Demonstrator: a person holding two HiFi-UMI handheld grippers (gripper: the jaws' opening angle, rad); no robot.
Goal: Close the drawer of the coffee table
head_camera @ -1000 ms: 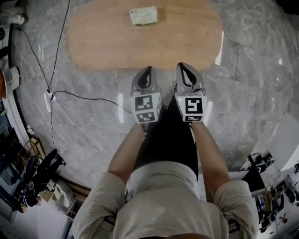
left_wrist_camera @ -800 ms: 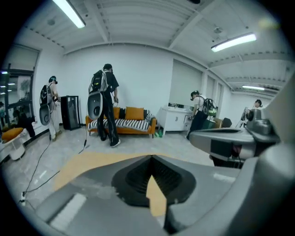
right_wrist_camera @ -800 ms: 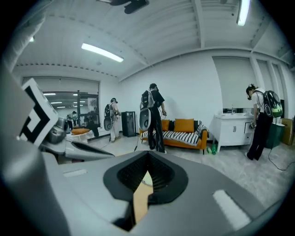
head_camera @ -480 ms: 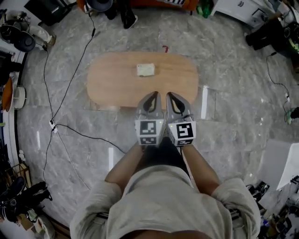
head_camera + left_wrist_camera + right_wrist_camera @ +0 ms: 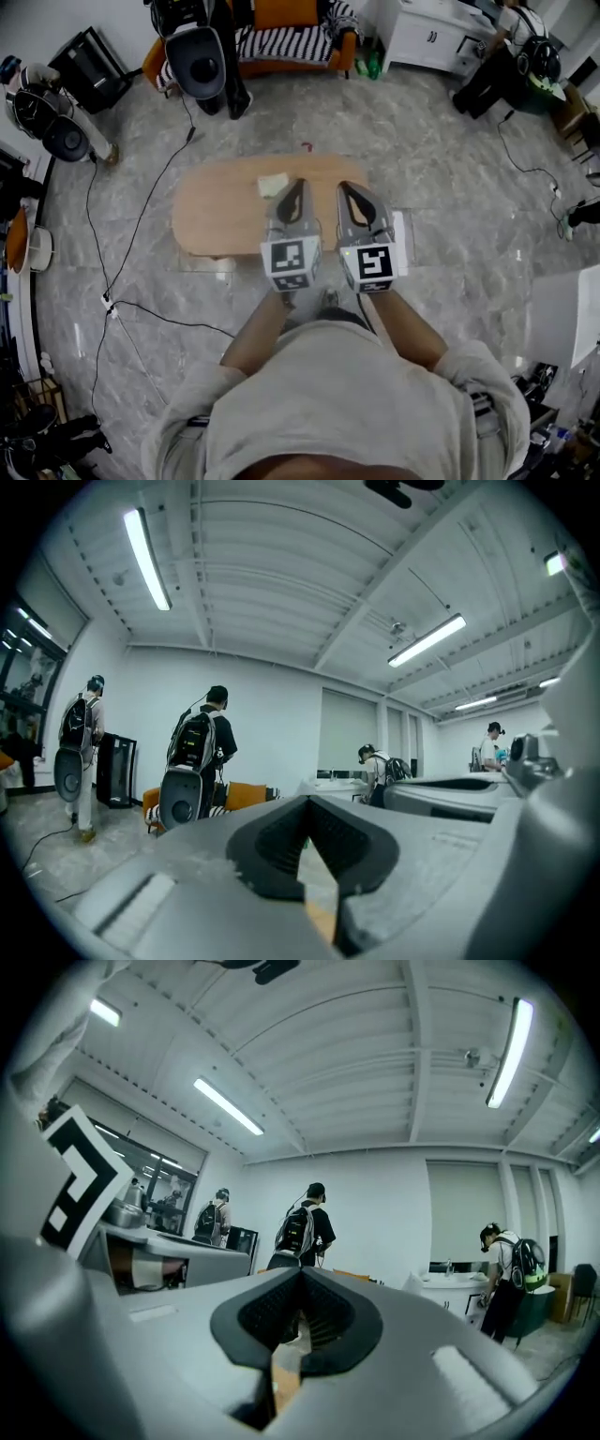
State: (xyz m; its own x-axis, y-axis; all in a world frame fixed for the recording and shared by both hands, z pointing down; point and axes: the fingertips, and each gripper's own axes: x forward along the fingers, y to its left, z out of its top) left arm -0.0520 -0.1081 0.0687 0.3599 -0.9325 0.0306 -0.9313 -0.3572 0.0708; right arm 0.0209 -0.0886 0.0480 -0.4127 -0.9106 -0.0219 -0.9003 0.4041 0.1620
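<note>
The coffee table (image 5: 220, 214) is an oval with a wooden top, seen from high above in the head view. A small white box (image 5: 273, 185) lies on it. No drawer shows sticking out from its near edge. My left gripper (image 5: 296, 185) and right gripper (image 5: 344, 188) are held side by side, well above the table's right half and pointing level. In the left gripper view the left gripper (image 5: 307, 803) has its dark pads pressed together with nothing between them. In the right gripper view the right gripper (image 5: 300, 1279) is likewise shut and empty. Both look out into the room, not at the table.
Black cables (image 5: 141, 225) trail over the marble floor left of the table. Beyond it stand an orange sofa (image 5: 281, 19), a person with a backpack (image 5: 202, 56) and a white cabinet (image 5: 422, 28). Other people (image 5: 305, 1222) stand further off.
Both grippers have risen together from near the table's front edge and levelled out. The head view has climbed, so the table looks smaller and farther below. The jaws stayed shut.
</note>
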